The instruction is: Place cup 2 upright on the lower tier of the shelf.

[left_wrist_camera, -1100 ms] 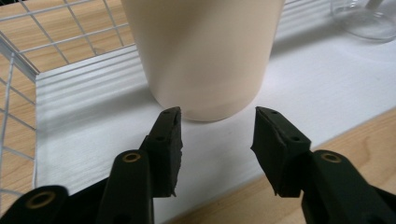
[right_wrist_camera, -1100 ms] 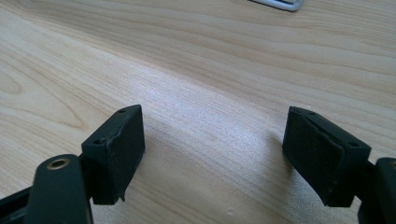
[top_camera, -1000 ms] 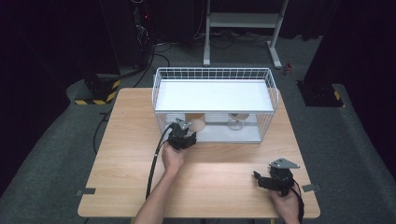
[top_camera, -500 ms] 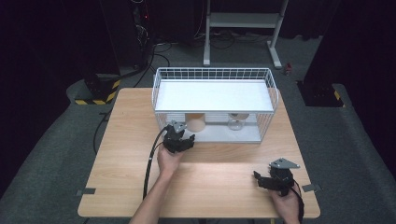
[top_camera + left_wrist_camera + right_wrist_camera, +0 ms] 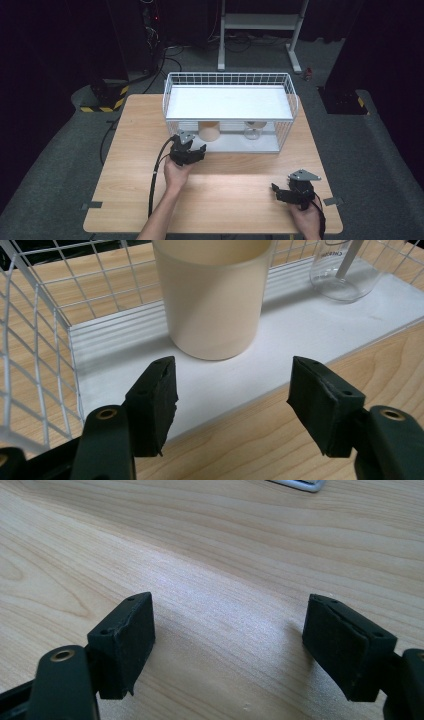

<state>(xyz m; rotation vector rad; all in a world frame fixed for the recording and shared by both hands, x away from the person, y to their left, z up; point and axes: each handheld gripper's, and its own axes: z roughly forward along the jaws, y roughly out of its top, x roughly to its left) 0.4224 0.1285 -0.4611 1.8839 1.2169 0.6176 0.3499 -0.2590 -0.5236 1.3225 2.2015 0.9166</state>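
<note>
Backing off, left gripper (image 5: 227,405) just opened – jaws apart, empty – beige cup (image 5: 212,295) at 12 o'clock stands released in rack (image 5: 290,100).

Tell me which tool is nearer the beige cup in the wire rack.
Left. The left tool sits just in front of the beige cup, jaws open and empty. The right tool rests far off near the table's front right corner.

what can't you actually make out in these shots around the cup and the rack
- Cup: its rim is cut off by the top edge of the left gripper view; in the high view the rack's upper shelf hides its top.
- Glass vessel: cut off by the top edge; its printed lettering is unreadable.
- Cup's contents: hidden.
</note>
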